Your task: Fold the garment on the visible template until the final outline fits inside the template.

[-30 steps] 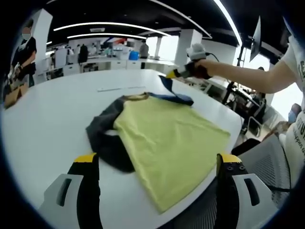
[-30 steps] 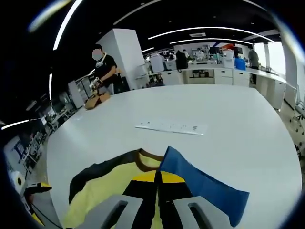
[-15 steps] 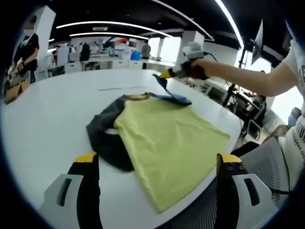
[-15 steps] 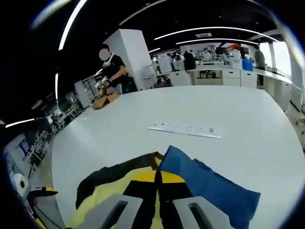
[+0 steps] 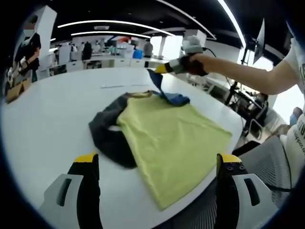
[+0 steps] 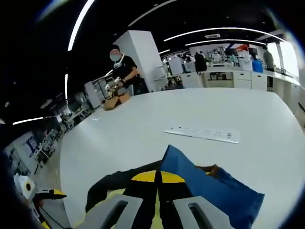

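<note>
Up and inward goes the blue sleeve (image 5: pixel 155 78), pinched tight in the right claw (image 5: pixel 160 69). Yellow shirt (image 5: pixel 174 138) lies flat on the white counter (image 5: pixel 43 124). Left claw (image 5: pixel 157 164) waits wide open, holding nothing.

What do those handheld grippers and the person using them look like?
The left gripper has two black jaws with yellow tips rising from pale grey housings. The right gripper has a yellow and black front, a pale grey body and a whitish rounded part on top. The person wears a white short-sleeved T-shirt with dark lettering.
</note>
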`<control>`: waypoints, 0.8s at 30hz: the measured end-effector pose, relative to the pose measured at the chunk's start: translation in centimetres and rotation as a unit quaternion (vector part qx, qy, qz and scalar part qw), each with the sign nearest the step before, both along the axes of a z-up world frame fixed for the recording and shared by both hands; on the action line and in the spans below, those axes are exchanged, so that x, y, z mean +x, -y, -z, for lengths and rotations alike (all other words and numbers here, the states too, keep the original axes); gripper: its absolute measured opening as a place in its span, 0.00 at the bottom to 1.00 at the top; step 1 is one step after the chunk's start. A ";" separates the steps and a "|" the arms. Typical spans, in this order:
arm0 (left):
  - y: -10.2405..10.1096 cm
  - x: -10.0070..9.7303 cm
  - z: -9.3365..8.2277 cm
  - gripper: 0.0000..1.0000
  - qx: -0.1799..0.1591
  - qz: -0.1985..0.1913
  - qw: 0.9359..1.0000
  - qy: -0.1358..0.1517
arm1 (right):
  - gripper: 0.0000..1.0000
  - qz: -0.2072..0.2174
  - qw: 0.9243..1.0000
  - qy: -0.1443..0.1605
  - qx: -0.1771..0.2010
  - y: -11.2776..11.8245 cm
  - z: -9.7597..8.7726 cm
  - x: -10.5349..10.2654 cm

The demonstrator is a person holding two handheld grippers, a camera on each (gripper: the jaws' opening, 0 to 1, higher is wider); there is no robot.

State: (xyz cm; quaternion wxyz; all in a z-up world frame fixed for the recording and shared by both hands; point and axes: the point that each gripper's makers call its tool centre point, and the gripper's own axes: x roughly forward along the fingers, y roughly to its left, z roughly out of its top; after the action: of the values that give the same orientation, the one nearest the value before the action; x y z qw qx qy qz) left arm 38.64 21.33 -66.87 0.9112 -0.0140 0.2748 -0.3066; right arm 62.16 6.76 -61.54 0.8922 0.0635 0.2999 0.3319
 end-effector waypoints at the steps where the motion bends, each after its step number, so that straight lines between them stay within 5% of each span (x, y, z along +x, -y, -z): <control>1: 0.0 0.0 0.0 0.99 0.000 0.000 1.000 0.000 | 0.00 -0.003 1.000 -0.003 0.003 -0.3 0.1 -0.1; 12: -0.1 0.1 0.3 0.99 0.001 -0.001 1.000 -0.002 | 0.00 -0.047 0.999 -0.018 0.013 -2.8 0.9 -1.9; 24: -0.5 0.1 0.3 0.99 0.003 -0.005 1.000 0.000 | 0.00 -0.090 0.995 -0.031 0.022 -4.9 2.7 -0.6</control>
State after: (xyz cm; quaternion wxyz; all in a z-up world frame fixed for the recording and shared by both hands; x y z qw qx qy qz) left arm 38.76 21.83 -67.13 0.9128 -0.0124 0.2759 -0.3008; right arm 61.55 11.68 -64.23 0.8476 0.0658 0.3244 0.4148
